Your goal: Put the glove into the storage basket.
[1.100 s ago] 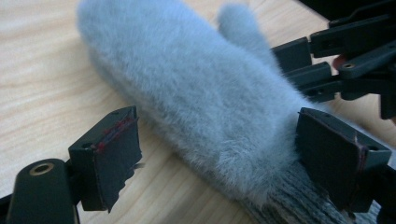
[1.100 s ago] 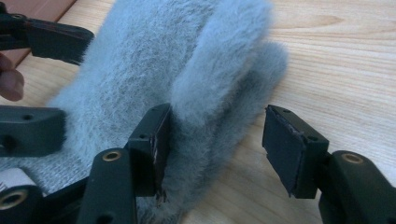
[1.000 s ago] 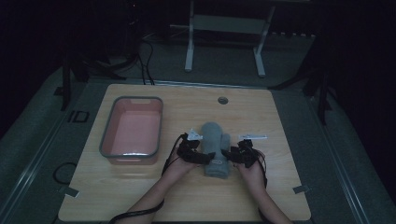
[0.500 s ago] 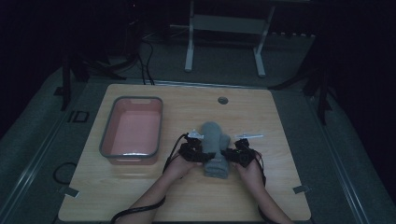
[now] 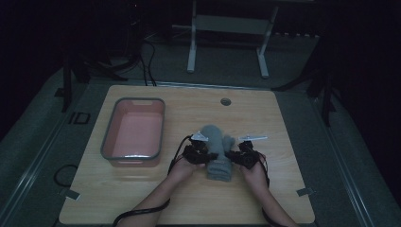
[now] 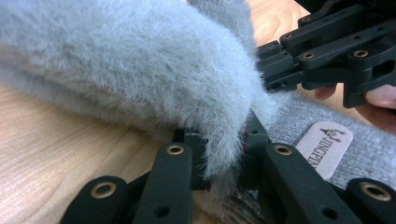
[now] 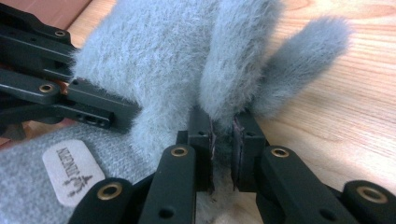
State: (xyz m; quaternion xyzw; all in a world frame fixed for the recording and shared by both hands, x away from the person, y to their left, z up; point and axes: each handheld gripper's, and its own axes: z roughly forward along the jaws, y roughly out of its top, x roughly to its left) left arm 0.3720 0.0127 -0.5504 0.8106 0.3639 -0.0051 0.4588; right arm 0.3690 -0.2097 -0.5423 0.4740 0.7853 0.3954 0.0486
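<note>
While both hands rest on the wooden table (image 5: 142, 198), the left gripper (image 5: 201, 153) and right gripper (image 5: 242, 158), jaws just closed, pinch opposite edges of a fluffy grey glove (image 5: 216, 149). It lies mid-table, right of a pink tub (image 5: 135, 130).

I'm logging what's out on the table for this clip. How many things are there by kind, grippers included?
Grey fuzzy glove: 1
Pink tub with a grey rim: 1
Grippers, left gripper and right gripper, both shut on the glove: 2
Total: 4
</note>
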